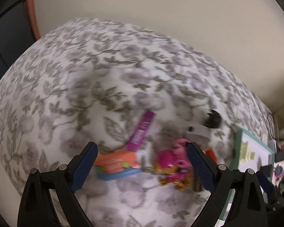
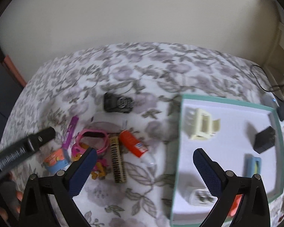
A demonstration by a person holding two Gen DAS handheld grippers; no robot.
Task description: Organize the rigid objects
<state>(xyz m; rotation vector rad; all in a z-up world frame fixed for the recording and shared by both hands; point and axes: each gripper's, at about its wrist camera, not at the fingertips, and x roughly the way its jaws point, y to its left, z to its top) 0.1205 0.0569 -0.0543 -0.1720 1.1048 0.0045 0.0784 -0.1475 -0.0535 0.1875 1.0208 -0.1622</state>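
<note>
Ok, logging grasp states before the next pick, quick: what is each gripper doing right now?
Left gripper: open, holding nothing.
Right gripper: open, holding nothing.

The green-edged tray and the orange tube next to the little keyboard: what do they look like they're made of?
The tray looks like cardboard or thin board: flat matte white floor, thin straight teal walls, sharp corners, though blur leaves it open. The orange tube looks like smooth plastic with a printed label and a white cap end; its slight sheen suggests this. The toy keyboard beside it appears to be hard plastic.
</note>
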